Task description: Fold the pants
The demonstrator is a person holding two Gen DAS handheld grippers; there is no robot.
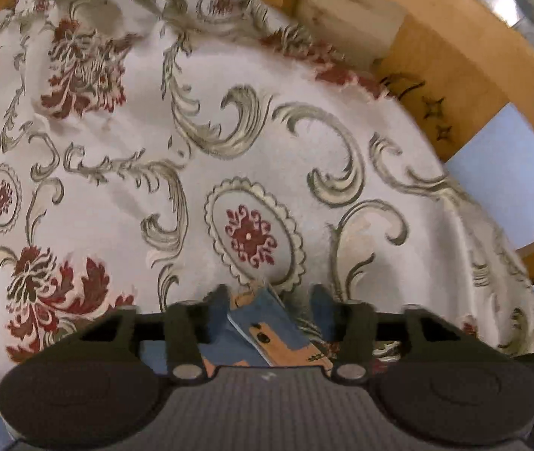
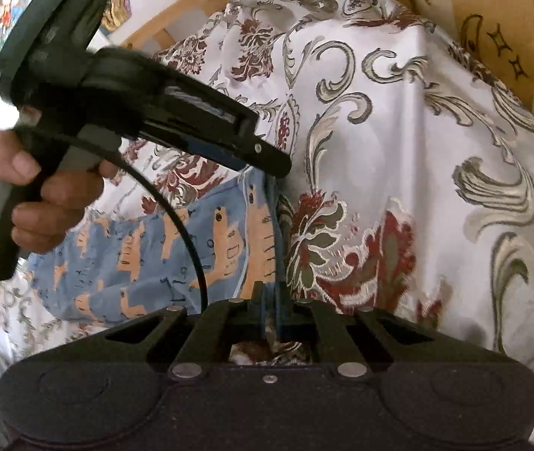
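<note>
Pants [image 2: 146, 255] on floral bedspread [image 2: 398, 131], pinched by right claw [image 2: 270, 300] for folding; left claw [image 1: 270, 297] spread around edge.

Blue pants [image 2: 146, 259] with orange print, bunched, edge pinched between the right fingers [image 2: 257, 297], spreading left.

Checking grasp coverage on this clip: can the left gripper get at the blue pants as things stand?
Probably yes. In its own view the left gripper has its fingers apart with a corner of the blue pants lying between them, nothing in between. The right gripper is shut on another edge and leaves that corner free.
</note>
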